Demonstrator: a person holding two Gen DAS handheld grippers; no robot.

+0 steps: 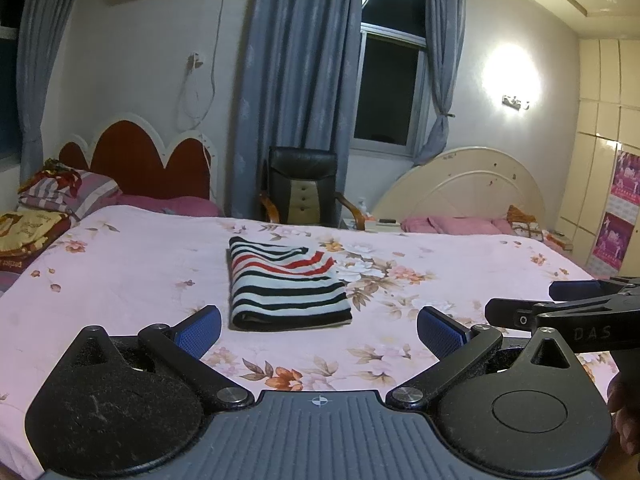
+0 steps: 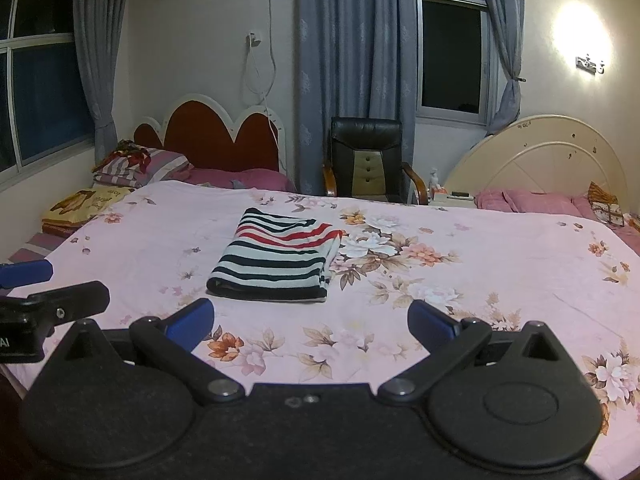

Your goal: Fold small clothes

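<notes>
A small striped garment (image 1: 286, 284) (image 2: 278, 258), white with dark and red stripes, lies folded into a neat rectangle on the pink floral bedsheet (image 1: 132, 276) (image 2: 460, 292). My left gripper (image 1: 319, 330) hovers open just short of its near edge, blue pads wide apart with nothing between them. My right gripper (image 2: 311, 322) is also open and empty, a little back from the garment. In the left wrist view the right gripper (image 1: 560, 300) juts in from the right edge; in the right wrist view the left gripper (image 2: 28, 284) shows at the left edge.
Folded bedding and a striped pillow (image 1: 68, 192) lie at the bed's far left. A black office chair (image 2: 366, 160) stands beyond the bed between a red headboard (image 2: 212, 140) and a cream headboard (image 2: 548, 156). Pink pillows (image 2: 528, 202) sit at the far right.
</notes>
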